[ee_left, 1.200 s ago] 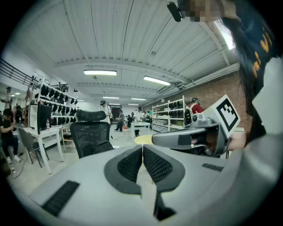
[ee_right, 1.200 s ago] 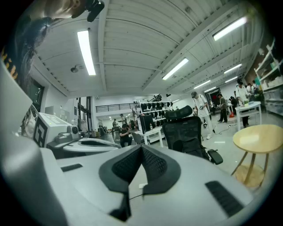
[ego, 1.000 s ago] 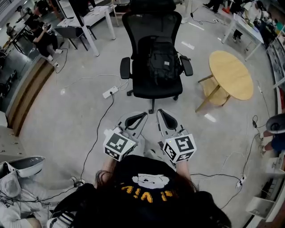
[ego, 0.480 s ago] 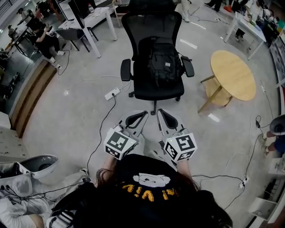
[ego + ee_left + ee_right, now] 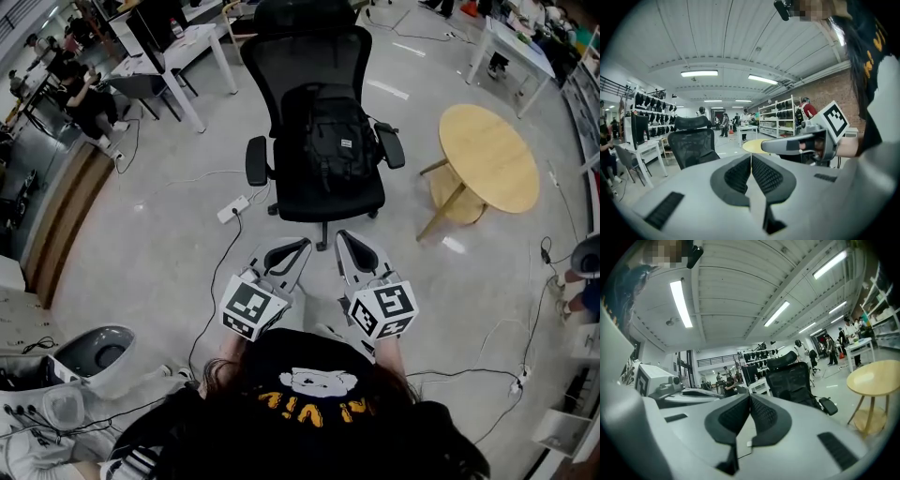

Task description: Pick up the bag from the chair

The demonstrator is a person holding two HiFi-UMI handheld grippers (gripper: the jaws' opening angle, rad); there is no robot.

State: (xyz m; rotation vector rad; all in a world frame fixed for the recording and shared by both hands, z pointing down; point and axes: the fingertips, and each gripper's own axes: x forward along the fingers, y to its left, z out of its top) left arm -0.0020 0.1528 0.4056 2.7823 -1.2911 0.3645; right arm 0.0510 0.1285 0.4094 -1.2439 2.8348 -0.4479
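Note:
A black backpack [image 5: 329,141] stands upright on the seat of a black mesh office chair [image 5: 319,195], leaning on the backrest, ahead of me in the head view. My left gripper [image 5: 298,246] and right gripper [image 5: 344,236] are held side by side in front of my chest, a short way before the chair's base. Both are shut with nothing between the jaws. The chair's backrest [image 5: 693,145] appears in the left gripper view, and the chair [image 5: 794,380] shows again beyond the jaws in the right gripper view.
A round wooden table [image 5: 486,156] stands right of the chair. A white power strip [image 5: 232,208] and cables lie on the floor to the left. White desks [image 5: 178,47] and seated people are at the far left. A grey bin [image 5: 98,352] sits near my left.
The chair and backpack now appear slightly larger and nearer in the head view. Both grippers stay shut and side by side.

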